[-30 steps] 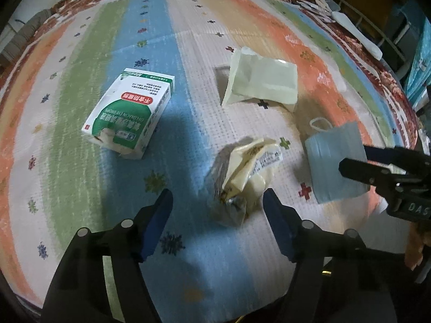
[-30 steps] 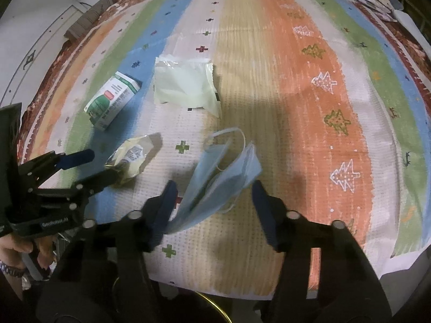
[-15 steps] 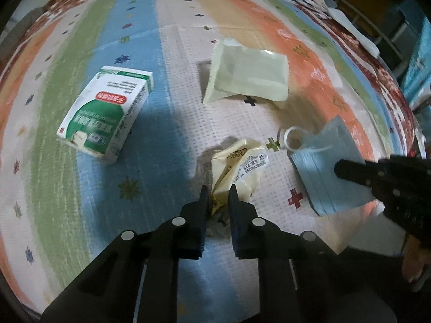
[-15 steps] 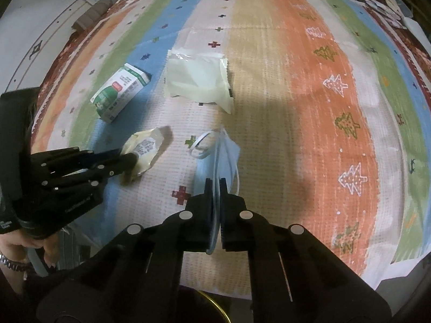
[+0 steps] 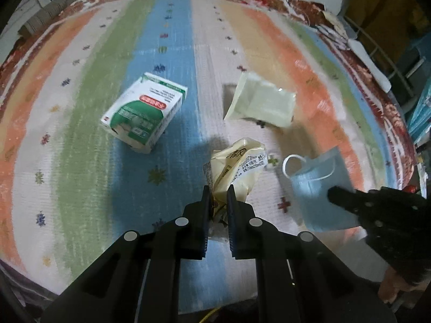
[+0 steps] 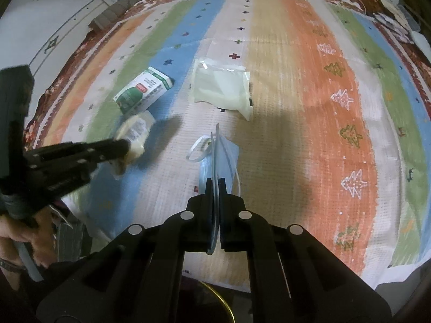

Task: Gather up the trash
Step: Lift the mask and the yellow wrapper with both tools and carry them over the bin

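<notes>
You have both pickups in hand at once. Your left tongs point(image 5: 217, 191) are clenched on the near end of the yellow wrapper point(image 5: 237, 167), which crumples up between the fingers while its far end hangs just over the striped cloth point(image 5: 167, 53) that covers the table. Your right tongs point(image 6: 215, 184) are clenched on the blue mask point(image 6: 219, 156), its thin edge pinched flat between the fingers, with one white ear loop point(image 6: 198, 149) dangling free to the left. In the left view the mask looks to be off the cloth, tilted up at its far corner.

So I judge the step to be the lift: both pieces are gripped and coming clear of the table, not yet carried anywhere.

Two pieces are not yet collected. The green-and-white carton point(image 5: 145, 115) lies on its side on the blue stripe, well apart from the wrapper. The pale green pouch point(image 5: 261, 103) lies flat beyond the wrapper, near the middle of the cloth.

No bin or bag shows in either view, so you will need to find the drop point out of frame. Carry both loads there with the tongs kept tight; the mask is thin and slack and could slip, and its loose loop may snag on something. Release over the bin, not before. Then come back for the carton and the pouch, one per hand.
</notes>
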A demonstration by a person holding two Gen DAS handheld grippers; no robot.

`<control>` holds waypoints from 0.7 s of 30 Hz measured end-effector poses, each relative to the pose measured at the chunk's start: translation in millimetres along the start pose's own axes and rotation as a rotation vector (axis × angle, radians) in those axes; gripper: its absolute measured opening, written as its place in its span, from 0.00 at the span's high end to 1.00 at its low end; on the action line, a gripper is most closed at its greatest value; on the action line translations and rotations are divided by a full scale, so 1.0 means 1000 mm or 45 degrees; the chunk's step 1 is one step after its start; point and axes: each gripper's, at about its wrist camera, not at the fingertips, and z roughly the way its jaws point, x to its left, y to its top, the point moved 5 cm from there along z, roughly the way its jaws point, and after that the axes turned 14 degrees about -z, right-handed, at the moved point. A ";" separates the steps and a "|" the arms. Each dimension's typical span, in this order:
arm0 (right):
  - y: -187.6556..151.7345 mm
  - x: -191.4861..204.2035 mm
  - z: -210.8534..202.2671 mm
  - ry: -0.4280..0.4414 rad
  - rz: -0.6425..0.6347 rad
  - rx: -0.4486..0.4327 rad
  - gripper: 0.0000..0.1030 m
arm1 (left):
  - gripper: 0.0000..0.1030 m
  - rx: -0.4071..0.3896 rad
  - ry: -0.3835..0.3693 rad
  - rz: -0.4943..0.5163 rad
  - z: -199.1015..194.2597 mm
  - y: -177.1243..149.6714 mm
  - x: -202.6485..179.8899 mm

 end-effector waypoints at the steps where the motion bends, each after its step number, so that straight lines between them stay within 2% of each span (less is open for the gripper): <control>1: 0.000 0.002 -0.003 -0.009 -0.012 -0.005 0.97 | 0.90 -0.003 0.002 -0.004 -0.004 -0.001 0.000; 6: -0.003 0.011 -0.020 -0.060 -0.071 -0.033 0.97 | 0.90 -0.012 0.008 -0.063 -0.029 -0.008 0.004; 11: -0.008 0.028 -0.040 -0.042 -0.113 -0.084 0.97 | 0.90 -0.016 0.009 -0.092 -0.045 -0.018 0.004; 21: -0.022 0.051 -0.079 -0.034 -0.156 -0.165 0.97 | 0.90 -0.077 -0.089 -0.138 -0.093 -0.045 -0.002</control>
